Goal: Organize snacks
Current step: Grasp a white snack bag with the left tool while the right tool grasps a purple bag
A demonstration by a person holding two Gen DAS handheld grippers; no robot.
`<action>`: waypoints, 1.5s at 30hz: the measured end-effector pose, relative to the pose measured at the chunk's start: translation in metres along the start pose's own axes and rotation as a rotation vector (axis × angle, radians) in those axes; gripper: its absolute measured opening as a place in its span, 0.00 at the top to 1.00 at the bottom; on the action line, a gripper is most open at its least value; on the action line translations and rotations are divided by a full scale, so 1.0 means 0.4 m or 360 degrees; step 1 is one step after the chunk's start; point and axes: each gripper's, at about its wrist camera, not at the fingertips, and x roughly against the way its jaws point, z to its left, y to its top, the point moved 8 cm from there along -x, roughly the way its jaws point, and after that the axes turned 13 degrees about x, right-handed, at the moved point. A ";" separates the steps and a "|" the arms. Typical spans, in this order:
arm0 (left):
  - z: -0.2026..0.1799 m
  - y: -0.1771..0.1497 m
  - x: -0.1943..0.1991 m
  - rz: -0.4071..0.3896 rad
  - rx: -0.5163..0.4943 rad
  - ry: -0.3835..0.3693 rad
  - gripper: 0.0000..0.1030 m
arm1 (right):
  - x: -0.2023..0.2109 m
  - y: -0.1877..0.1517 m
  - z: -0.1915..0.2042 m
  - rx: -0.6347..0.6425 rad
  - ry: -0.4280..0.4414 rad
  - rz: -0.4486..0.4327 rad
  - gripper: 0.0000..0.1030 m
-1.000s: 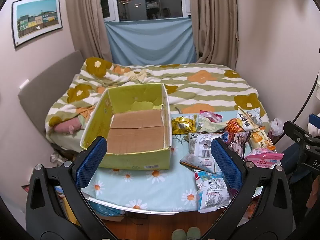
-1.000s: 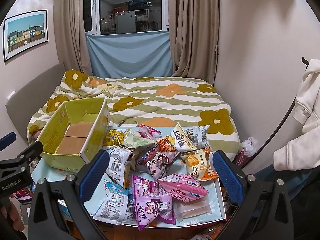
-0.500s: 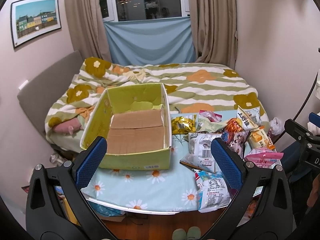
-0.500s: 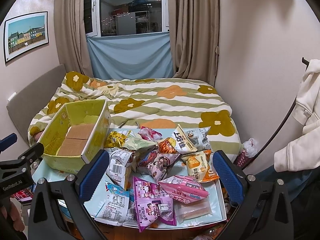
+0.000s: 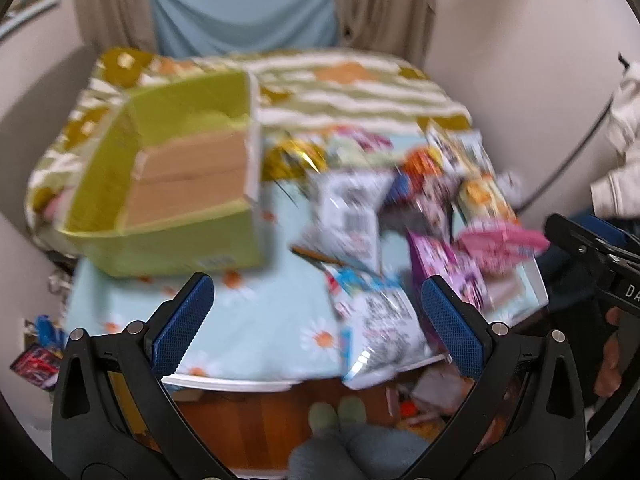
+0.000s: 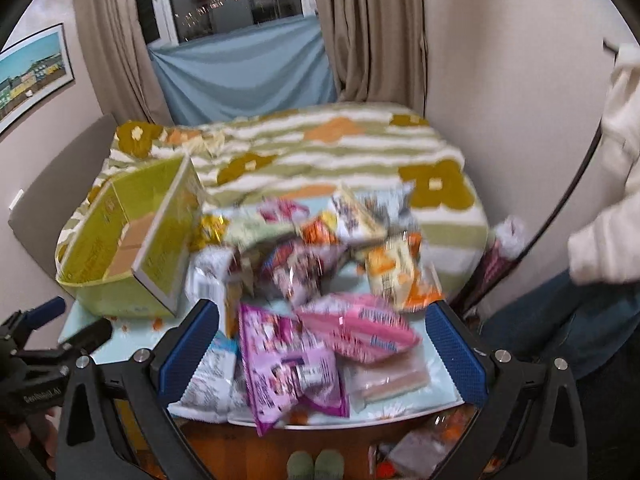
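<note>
An open green cardboard box (image 5: 176,184) (image 6: 132,248), empty, stands on the left of a small table with a daisy-print cloth (image 5: 256,320). Several snack packets lie heaped to its right: a white-and-blue packet (image 5: 380,320), a purple packet (image 6: 288,368), a pink packet (image 6: 360,328), an orange packet (image 6: 396,272) and a gold packet (image 5: 296,160). My left gripper (image 5: 318,320) is open and empty above the table's near edge. My right gripper (image 6: 322,352) is open and empty above the purple and pink packets. Both views are blurred.
A bed with a green striped flower quilt (image 6: 320,148) lies behind the table. Walls close in on both sides. Curtains and a blue cloth (image 6: 244,76) hang at the back. A white garment (image 6: 616,200) hangs at right. Feet in slippers (image 6: 316,464) stand below the table edge.
Both grippers have tipped down and moved closer to the table, so the box and packets look larger. The left gripper has swung right. Both stay open and empty.
</note>
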 end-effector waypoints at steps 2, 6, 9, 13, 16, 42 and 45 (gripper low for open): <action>-0.024 -0.034 -0.049 0.0085 0.0000 -0.0052 0.00 | -0.034 -0.034 0.003 -0.0025 0.0044 0.0050 0.00; -0.063 -0.087 -0.124 0.0187 -0.0003 -0.0097 0.00 | -0.107 -0.103 0.019 -0.0079 0.0157 0.0152 0.00; -0.069 -0.113 -0.168 0.0257 0.0017 -0.0111 0.00 | -0.145 -0.129 0.036 -0.0089 0.0230 0.0190 0.00; -0.082 -0.140 -0.228 0.0318 -0.0004 -0.0124 0.00 | -0.198 -0.150 0.061 -0.0105 0.0331 0.0244 0.00; -0.088 -0.151 -0.265 0.0357 -0.0025 -0.0112 0.10 | -0.237 -0.156 0.069 -0.0115 0.0391 0.0281 0.00; 0.015 -0.153 -0.275 0.0387 0.0061 -0.0042 0.40 | -0.404 -0.175 0.148 -0.0044 0.0480 0.0522 0.02; 0.021 -0.142 -0.267 0.0366 0.0073 -0.0038 0.40 | -0.392 -0.166 0.157 0.0005 0.0459 0.0486 0.26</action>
